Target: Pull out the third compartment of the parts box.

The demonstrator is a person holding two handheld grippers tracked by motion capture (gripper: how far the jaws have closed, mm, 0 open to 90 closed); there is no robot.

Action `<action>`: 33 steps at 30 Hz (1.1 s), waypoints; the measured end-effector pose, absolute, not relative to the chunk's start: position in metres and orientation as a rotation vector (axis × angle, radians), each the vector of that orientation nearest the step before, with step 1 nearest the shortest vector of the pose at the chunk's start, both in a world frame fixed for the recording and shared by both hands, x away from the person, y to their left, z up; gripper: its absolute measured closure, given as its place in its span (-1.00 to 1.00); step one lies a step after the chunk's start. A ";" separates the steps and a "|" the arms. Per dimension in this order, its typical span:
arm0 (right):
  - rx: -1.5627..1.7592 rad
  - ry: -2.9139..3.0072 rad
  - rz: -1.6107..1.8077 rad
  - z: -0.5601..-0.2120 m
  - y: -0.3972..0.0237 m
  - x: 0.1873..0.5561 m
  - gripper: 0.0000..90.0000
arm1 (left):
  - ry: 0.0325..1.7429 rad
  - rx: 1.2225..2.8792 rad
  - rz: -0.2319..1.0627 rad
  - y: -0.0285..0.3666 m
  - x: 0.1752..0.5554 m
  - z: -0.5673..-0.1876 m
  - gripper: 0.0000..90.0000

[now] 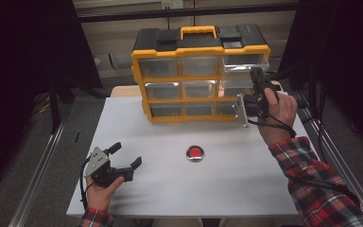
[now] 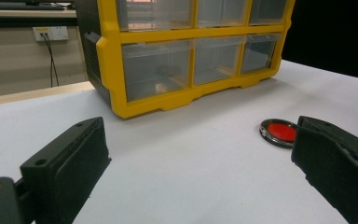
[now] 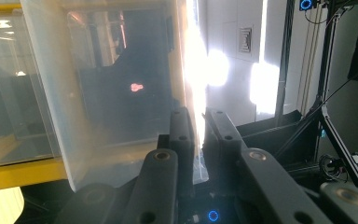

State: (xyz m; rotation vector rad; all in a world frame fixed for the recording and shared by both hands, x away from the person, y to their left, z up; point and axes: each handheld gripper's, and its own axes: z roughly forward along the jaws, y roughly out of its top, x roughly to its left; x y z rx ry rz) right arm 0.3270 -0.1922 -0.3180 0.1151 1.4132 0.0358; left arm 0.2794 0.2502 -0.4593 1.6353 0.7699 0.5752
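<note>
A yellow and black organizer (image 1: 198, 71) with clear drawers stands at the back of the white table (image 1: 170, 189). Its top right drawer (image 1: 245, 64) is pulled partway out. My right gripper (image 1: 257, 76) reaches up at that drawer's right side. In the right gripper view my right gripper (image 3: 198, 123) is shut on the thin wall of the clear drawer (image 3: 121, 93). My left gripper (image 1: 125, 155) rests open near the table's front left. In the left gripper view the left gripper (image 2: 200, 154) stands wide, with a red disc (image 2: 279, 132) just beyond its right jaw. The red disc (image 1: 195, 152) lies mid-table.
The organizer (image 2: 107, 60) has more shut clear drawers below, one with a small object inside. Metal rails (image 1: 42, 161) run along both sides of the table. Dark frame posts and cables (image 3: 326, 93) stand to the right of the organizer.
</note>
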 end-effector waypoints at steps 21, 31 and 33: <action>0.136 1.412 0.034 -0.320 -0.191 0.326 0.86 | 0.773 1.635 0.575 0.250 0.279 -0.459 -0.92; 0.116 1.415 0.019 -0.322 -0.190 0.324 0.86 | 0.772 1.632 0.575 0.250 0.279 -0.459 -0.92; 0.125 1.413 0.027 -0.323 -0.190 0.323 0.86 | 0.777 1.635 0.579 0.250 0.279 -0.459 -0.92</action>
